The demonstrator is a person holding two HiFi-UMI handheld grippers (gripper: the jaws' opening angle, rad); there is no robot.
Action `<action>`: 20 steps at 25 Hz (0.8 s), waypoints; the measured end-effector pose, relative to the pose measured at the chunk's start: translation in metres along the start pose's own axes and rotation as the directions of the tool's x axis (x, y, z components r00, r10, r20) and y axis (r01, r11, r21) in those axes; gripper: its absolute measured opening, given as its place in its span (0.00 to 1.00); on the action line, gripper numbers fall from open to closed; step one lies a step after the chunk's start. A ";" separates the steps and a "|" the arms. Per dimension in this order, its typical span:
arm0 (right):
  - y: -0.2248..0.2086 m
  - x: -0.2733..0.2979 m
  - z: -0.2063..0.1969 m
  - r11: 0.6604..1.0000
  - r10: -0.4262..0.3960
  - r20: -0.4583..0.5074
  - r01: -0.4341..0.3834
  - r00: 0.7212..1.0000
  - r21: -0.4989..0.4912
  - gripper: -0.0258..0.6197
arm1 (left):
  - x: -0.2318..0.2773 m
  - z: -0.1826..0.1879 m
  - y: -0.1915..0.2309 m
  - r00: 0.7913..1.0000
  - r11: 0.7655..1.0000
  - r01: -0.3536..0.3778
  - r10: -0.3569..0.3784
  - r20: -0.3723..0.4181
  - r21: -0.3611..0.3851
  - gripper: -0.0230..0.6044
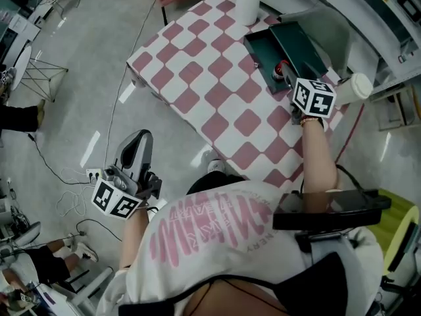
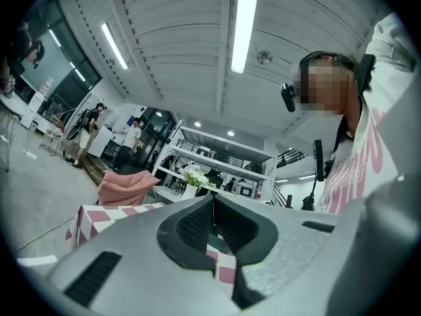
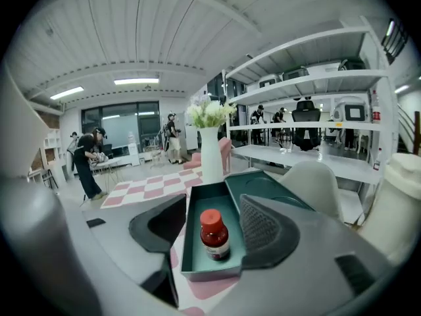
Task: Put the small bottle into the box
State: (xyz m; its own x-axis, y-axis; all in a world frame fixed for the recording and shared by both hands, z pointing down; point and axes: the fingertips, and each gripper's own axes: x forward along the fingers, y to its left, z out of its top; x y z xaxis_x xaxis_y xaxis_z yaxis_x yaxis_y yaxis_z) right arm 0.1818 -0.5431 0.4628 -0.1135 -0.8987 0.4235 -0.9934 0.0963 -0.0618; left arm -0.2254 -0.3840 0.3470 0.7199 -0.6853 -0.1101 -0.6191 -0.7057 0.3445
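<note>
We see the small bottle (image 3: pixel 214 236) already standing upright inside the teal box (image 3: pixel 191 267), red cap up, nearer the box's near wall. In the head view only its red top (image 1: pixel 283 67) shows, inside the box (image 1: pixel 262 50). The box lid (image 3: pixel 273 193) is swung open and lies beside the tray on its right.

The right gripper (image 3: pixel 214 203) hangs just in front of the box with its jaws spread wide, released. The bottle shows in the gap between them, but neither pad touches it. In the head view this right gripper (image 1: pixel 289 78) sits over the table edge by the box, with its marker cube toward us.

The left gripper (image 2: pixel 214 203) has its jaws clenched together, tips meeting, and nothing is between the pads. In the head view the left gripper (image 1: pixel 135 143) is well apart from the table, held over the floor at the person's left side.

The box rests on a pink-and-white checkered table (image 1: pixel 197 78). A white vase (image 3: pixel 210 153) with white flowers stands past the box on the same table. There's a white chair (image 3: pixel 316 183) just right of the box, and a pink armchair (image 2: pixel 125 186) beyond the table's far end
</note>
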 end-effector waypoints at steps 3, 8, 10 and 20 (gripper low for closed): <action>0.004 -0.032 0.019 0.999 0.034 0.086 -0.036 0.996 0.023 0.42 | -0.007 -0.001 -0.020 1.000 1.000 -0.002 0.002 0.018 -0.007 0.05; 0.015 -0.100 0.052 0.990 0.092 0.239 -0.114 0.967 0.081 0.20 | -0.010 0.000 -0.056 0.999 1.000 0.001 0.000 0.048 -0.020 0.05; 0.020 -0.130 0.065 0.986 0.111 0.299 -0.142 0.948 0.085 0.18 | -0.005 0.004 -0.071 0.998 1.000 0.014 -0.013 0.068 -0.015 0.05; 0.035 -0.278 0.096 0.960 0.181 0.502 -0.262 0.846 0.097 0.08 | 0.018 0.017 -0.169 0.978 0.986 0.163 -0.164 0.129 0.020 0.05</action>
State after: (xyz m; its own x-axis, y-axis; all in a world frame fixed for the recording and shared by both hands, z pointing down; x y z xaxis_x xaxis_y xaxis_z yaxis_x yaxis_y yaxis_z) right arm 0.1805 -0.3305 0.2561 -0.2680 -0.9575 -0.1062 -0.9227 0.2868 -0.2576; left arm -0.1129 -0.2803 0.2713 0.7652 -0.5776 -0.2843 -0.4997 -0.8113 0.3034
